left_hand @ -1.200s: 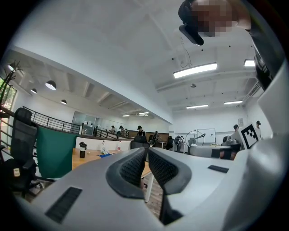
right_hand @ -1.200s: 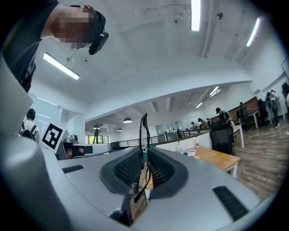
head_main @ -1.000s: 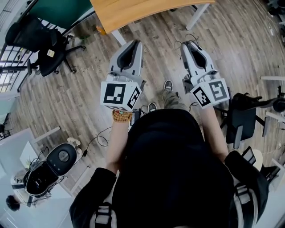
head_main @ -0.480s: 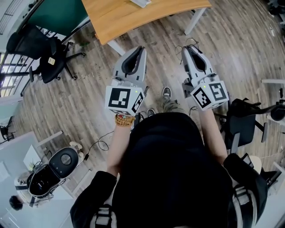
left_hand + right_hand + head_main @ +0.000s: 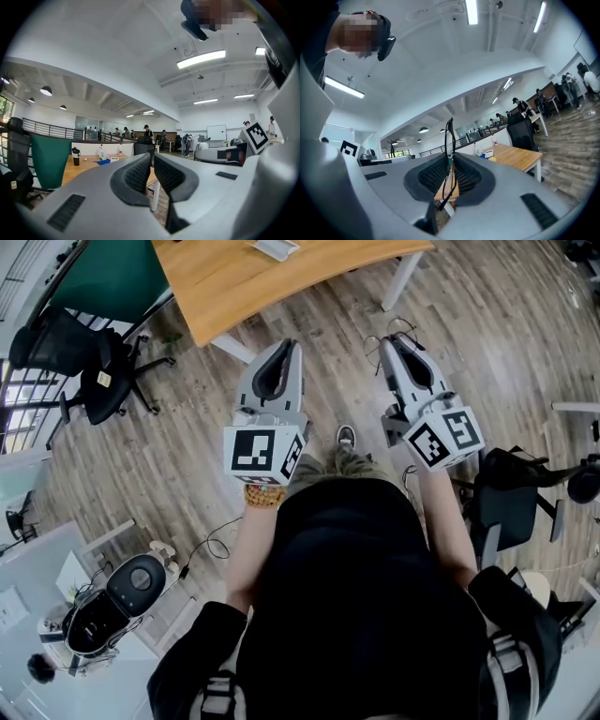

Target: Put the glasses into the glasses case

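Note:
My right gripper is held level over the wooden floor, shut on thin black-framed glasses; the frame stands upright between the ribbed pads and sticks out above the tips. In the head view the glasses show as thin dark loops at the gripper's front. My left gripper is held level beside it, its jaws together with nothing between them. A pale flat object lies on the wooden table ahead; I cannot tell whether it is the glasses case.
A black office chair stands left of the table, by a green panel. Another dark chair is at the right. A dark bottle and small items sit on the table. A round appliance lies at the lower left.
The table has slid further into view and closer, and the pale object on it has appeared. Both grippers have advanced toward the table side by side, the glasses still held.

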`<state>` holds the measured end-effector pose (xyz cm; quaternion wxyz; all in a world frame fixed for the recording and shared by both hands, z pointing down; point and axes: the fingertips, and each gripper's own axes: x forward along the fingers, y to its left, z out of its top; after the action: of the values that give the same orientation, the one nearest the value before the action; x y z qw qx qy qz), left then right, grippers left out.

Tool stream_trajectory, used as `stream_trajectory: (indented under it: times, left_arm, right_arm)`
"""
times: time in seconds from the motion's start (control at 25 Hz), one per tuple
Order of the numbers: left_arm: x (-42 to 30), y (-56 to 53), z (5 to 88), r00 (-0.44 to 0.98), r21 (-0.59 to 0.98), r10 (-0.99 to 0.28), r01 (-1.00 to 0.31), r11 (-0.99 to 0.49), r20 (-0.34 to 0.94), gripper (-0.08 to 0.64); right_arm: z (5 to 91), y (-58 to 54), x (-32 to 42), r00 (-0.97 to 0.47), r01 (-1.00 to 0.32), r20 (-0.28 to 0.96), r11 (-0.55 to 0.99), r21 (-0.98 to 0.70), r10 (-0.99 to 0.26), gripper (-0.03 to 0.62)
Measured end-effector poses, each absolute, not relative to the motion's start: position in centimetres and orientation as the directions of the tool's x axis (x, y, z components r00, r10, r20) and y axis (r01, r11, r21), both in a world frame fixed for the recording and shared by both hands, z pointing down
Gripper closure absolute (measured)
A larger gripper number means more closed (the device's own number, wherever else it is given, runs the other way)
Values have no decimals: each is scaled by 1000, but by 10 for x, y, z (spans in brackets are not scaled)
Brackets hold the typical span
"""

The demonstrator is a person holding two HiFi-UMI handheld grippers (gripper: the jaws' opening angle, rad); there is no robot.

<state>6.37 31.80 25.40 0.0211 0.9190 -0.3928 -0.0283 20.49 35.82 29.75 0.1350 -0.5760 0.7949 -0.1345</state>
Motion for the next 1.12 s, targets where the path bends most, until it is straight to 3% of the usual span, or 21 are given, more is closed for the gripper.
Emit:
stream_trajectory:
  times: [0.4,1.12]
  left_arm:
    - [9,271,256,530,17,-846,-847,-532,-60,518]
    - [-42,158,284,431,97,-900,-895,-435,-62,518]
  right_arm:
    - [280,296,157,-457,-813,-80,453,-366,-886,545]
    - [293,184,101,-581,-772,8,548,-322,-814,545]
